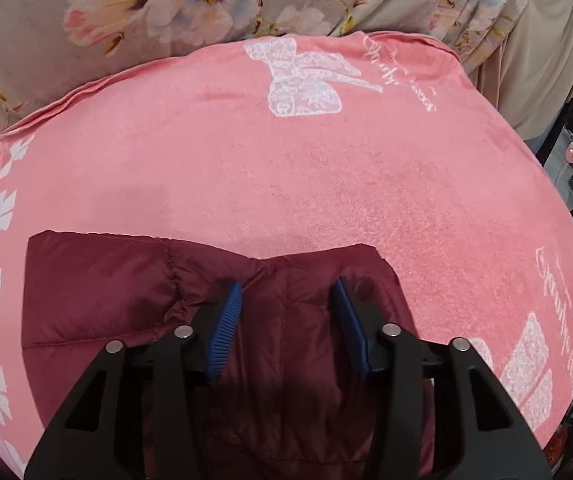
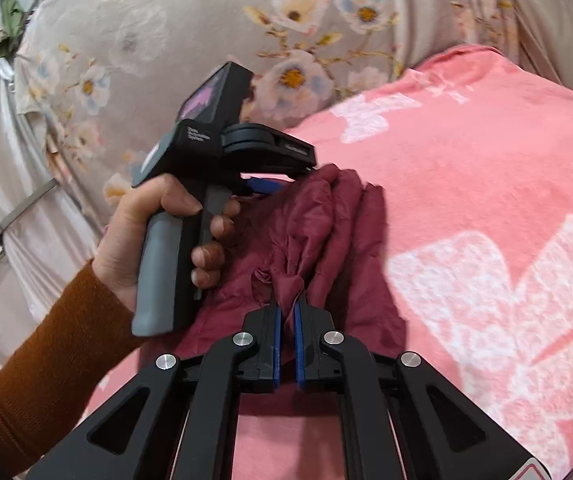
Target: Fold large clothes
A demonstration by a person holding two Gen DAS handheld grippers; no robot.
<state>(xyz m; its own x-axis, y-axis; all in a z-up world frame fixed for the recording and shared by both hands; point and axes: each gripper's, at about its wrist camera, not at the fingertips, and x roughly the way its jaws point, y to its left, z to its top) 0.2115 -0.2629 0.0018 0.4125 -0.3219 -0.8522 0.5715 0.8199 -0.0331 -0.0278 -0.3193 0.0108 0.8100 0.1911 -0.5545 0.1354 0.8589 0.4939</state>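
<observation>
Right wrist view: my right gripper [image 2: 287, 307] pinches a maroon puffer jacket [image 2: 318, 240] fold at twelve o'clock on the pink blanket [image 2: 466, 184] — my left gripper [image 1: 288, 292] gapes, empty, the jacket just beneath it.

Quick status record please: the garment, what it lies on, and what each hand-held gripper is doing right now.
garment: maroon quilted puffer jacket, partly bunched up
surface: pink fleece blanket with white bow prints, over floral grey bedding
left hand-held gripper: open, above the jacket, nothing between the blue pads
right hand-held gripper: shut on a pinched fold of the jacket
left hand: wraps the grey handle, orange-brown sleeve
</observation>
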